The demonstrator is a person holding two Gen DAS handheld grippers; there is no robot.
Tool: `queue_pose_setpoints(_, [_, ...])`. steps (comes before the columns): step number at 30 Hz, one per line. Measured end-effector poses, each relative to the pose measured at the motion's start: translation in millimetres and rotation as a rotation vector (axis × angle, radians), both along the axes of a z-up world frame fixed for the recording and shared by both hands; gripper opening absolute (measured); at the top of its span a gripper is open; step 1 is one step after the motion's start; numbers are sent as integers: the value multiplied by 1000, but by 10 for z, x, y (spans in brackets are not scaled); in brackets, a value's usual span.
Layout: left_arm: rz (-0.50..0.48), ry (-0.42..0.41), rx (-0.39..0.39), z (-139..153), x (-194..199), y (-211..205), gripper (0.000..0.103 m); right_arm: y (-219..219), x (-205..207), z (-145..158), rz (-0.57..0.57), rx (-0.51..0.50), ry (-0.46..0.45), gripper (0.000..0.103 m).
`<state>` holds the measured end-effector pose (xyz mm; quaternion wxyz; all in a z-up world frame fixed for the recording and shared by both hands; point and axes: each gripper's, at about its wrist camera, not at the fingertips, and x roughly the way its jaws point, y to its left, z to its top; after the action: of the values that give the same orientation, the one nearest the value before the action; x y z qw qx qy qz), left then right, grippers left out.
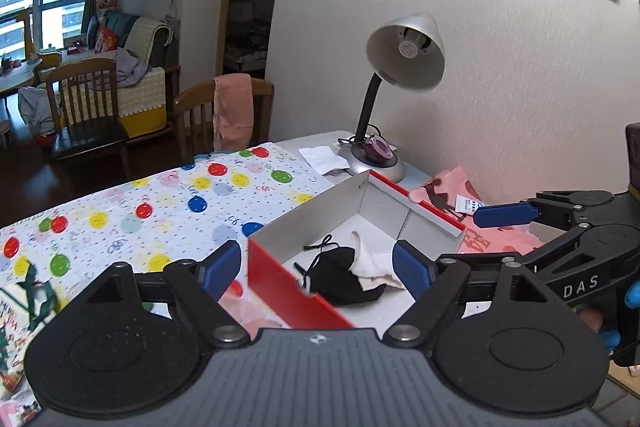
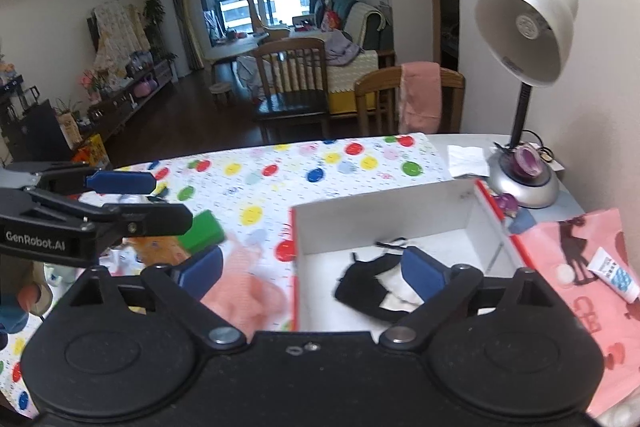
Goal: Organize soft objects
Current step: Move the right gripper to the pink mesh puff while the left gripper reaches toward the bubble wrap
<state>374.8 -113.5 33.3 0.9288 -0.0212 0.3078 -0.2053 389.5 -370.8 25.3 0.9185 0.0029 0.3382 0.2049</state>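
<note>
In the red-and-white box (image 1: 416,205) lie a black cloth (image 1: 340,277) and a white cloth (image 1: 374,259), touching — so part of the sorting looks done. Outside it, a pink cloth (image 2: 244,283) lies on the dotted tablecloth (image 2: 320,163), beside the box's left wall, and probably goes in next. Both tongs are empty: the left gripper (image 1: 318,269) and right gripper (image 2: 312,271) stand wide apart, clamped on nothing.
</note>
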Motion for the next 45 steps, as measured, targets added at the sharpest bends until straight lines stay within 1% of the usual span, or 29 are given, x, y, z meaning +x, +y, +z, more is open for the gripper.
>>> queue_pose_setpoints(3, [10,-5,-6,4,-132,218,86,174,-71,5,11,10,-13,100])
queue_pose_setpoints(6, [14,-12,-11,-8,-275,450,86,362,-147,-7,21,20,-15,102])
queue_pose_setpoints(10, [16,-3,-62,-40,-438,807,87,597,-267,-45,25,33,-14,103])
queue_pose_setpoints(12, [27,9,-89,-68,-505,984,96,710,-319,-70,23,36,-13,103])
queue_pose_setpoints(13, [34,11,-96,-82,-543,1069,103,768,-349,-84,22,40,-9,103])
queue_pose_setpoints(15, [43,5,-102,-117,-623,1230,103,868,-383,-118,19,43,-1,103])
queue_pose_setpoints(21, [74,2,-85,-279,-847,1676,103,1130,-480,-234,2,54,7,103])
queue_pose_setpoints(23, [76,-1,-85,-358,-935,1819,103,1190,-501,-290,-12,64,13,103])
queue_pose_setpoints(27, [94,40,-88,-551,-1076,2049,103,1296,-537,-400,-34,57,16,103])
queue_pose_setpoints(30, [134,33,-43,-693,-1204,2154,103,1351,-537,-473,-46,66,30,103])
queue_pose_setpoints(32, [142,41,-27,-812,-1267,2219,103,1394,-534,-526,-52,61,33,103])
queue_pose_setpoints(35, [135,67,-22,-997,-1362,2279,103,1487,-507,-611,-51,35,50,102])
queue_pose_setpoints(39, [146,122,-4,-1274,-1414,2321,103,1576,-450,-724,-51,1,61,102])
queue_pose_setpoints(43, [153,163,34,-1524,-1424,2300,103,1650,-359,-840,-55,-28,72,102])
queue_pose_setpoints(45, [162,188,39,-1630,-1397,2293,103,1688,-295,-912,-55,-53,83,102])
